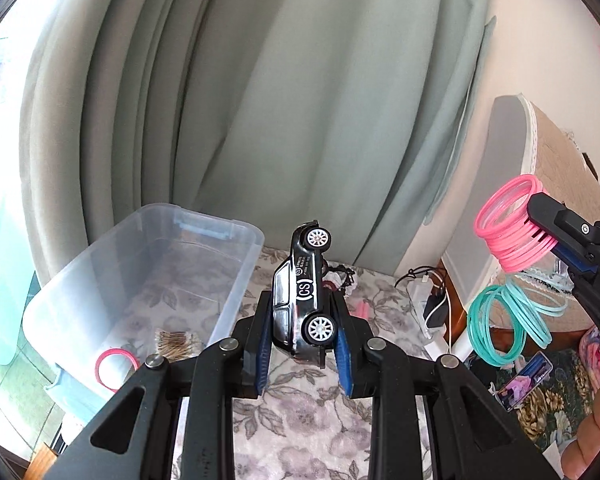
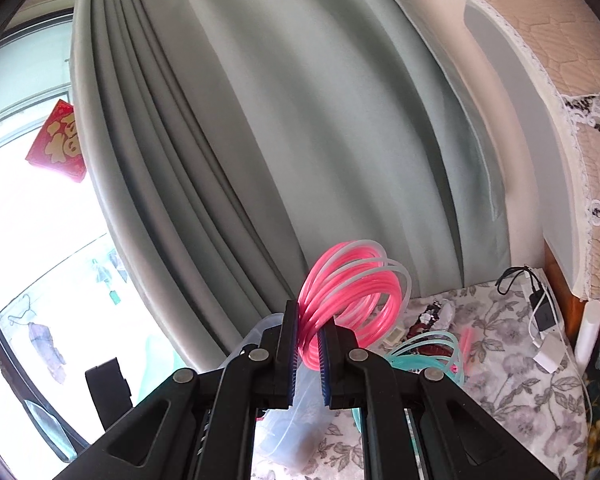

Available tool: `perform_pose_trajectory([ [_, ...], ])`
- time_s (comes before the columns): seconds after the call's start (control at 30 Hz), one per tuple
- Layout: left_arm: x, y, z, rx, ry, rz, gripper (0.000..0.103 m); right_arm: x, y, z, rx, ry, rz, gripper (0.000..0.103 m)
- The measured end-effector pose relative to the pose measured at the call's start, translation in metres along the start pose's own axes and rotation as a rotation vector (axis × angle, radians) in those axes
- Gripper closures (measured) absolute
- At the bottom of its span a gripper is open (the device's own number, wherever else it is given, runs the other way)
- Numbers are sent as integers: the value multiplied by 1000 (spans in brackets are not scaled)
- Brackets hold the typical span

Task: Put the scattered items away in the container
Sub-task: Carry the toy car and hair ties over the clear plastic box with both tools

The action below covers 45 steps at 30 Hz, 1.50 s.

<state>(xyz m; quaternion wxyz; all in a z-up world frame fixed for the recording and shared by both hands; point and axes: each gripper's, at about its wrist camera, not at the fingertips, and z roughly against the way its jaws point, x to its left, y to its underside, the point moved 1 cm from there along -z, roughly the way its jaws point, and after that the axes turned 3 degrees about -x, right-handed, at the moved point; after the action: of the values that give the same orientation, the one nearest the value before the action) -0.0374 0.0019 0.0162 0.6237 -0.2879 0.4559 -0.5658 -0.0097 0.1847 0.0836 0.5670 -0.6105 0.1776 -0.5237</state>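
- The clear plastic storage bin (image 1: 140,276) sits on the floral cloth (image 1: 300,412), in front of the pale green curtain (image 1: 284,100); this bin is the landmark for what follows.
- Inside the bin lie a single pink ring (image 1: 114,364) at its near end and a brown patterned packet (image 1: 178,344) just beside that ring.
- The black toy car (image 1: 302,292), marked "CS" on its side, hangs in the air just right of the bin, nose up, its two white wheels facing right.
- The left claw (image 1: 302,344) is clamped on the toy car, blue pads pressed against its roof and underside at the lower end.
- Well right of the bin, the right claw (image 1: 540,224) is closed on a bundle of pink rings (image 1: 508,224), held above the cloth; in the right wrist view the same right claw (image 2: 308,344) pinches the pink rings (image 2: 352,292) between its pads, the loops fanning out past the fingertips.
- A bunch of teal rings (image 1: 496,324) hangs below the pink bundle, right of the bin; what carries it cannot be told.
- Beyond the bin's far right corner, small dark trinkets (image 1: 340,276) lie on the cloth.
- Farther right lie a white charger with cables (image 1: 428,304) and a quilted beige cover (image 1: 560,168) over a tall white appliance.
- A red paper decoration (image 2: 60,140) hangs on the window left of the curtain.
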Motion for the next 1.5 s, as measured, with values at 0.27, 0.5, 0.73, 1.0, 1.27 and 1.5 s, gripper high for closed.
perform_pose_trajectory([
  [0.27,49,-4,16,-31,-51,104,75,48,9,-27,50,-79,88,93],
  [0.5,85,-4,27,-59,-111,163,75,86,17,-54,100,-140,153,93],
  [0.73,113,1,24,-41,-170,202,75,113,39,-92,181,-198,198,93],
  [1.0,127,10,12,-13,-216,234,75,116,65,-121,270,-229,204,93],
  [1.27,122,18,-3,15,-230,240,75,109,87,-145,346,-230,206,93],
  [1.5,116,27,-17,50,-238,257,75,106,97,-168,423,-216,191,93],
])
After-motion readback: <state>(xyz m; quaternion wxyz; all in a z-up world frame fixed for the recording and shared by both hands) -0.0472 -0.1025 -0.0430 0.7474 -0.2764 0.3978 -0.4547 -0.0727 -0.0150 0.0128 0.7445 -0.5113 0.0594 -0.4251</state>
